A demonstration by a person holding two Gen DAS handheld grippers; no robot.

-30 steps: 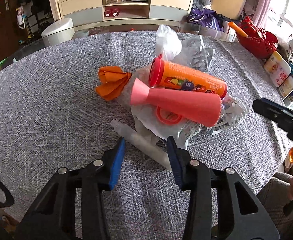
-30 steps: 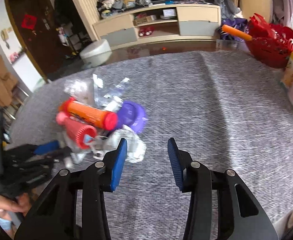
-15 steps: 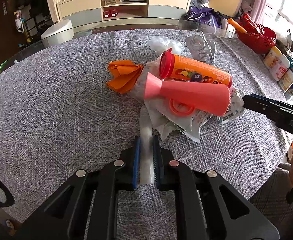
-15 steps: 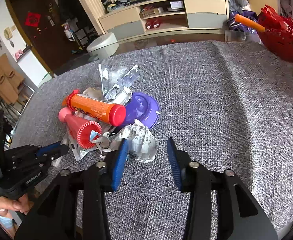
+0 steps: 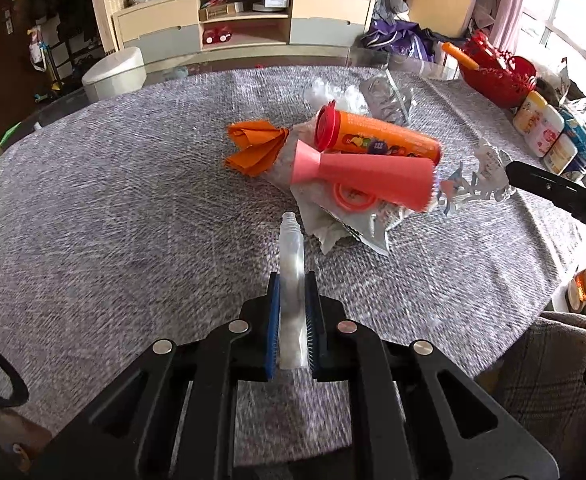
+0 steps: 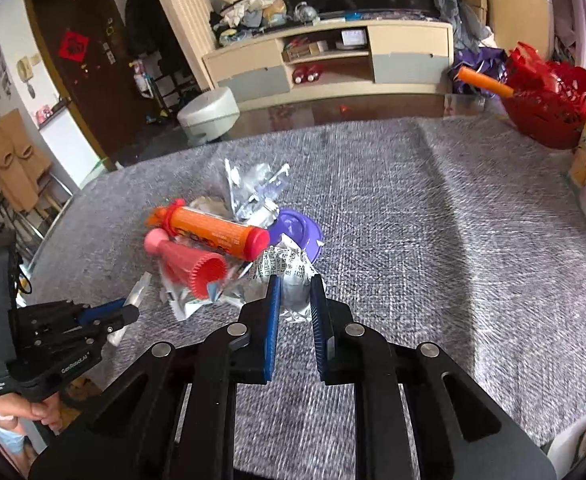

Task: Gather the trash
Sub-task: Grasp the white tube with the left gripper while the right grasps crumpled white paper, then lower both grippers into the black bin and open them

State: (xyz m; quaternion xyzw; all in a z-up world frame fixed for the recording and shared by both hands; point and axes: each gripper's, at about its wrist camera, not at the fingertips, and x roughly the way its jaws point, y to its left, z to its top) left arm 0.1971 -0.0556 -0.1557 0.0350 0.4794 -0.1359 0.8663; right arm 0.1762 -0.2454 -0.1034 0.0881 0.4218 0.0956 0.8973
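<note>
Gripping the clear plastic tube (image 5: 291, 256) lengthwise, my left gripper (image 5: 292, 304) has its pads clamped on the body so the open neck points away toward the pile; holding it along its length keeps it from rolling out. My right gripper (image 6: 295, 300) has just been closing and now pinches the crumpled printed wrapper (image 6: 289, 276) at the pile's near edge (a soft thing, so I judge it will squash rather than slip). Beyond lies the rest of the trash on the grey tablecloth (image 6: 433, 220): the pink cone (image 5: 365, 178) resting against the orange tube (image 5: 377, 138), the orange paper (image 5: 255, 146) just beside them, the purple lid (image 6: 299, 230) half under foil. Heaping them together makes each next grab short. No bin shows.
</note>
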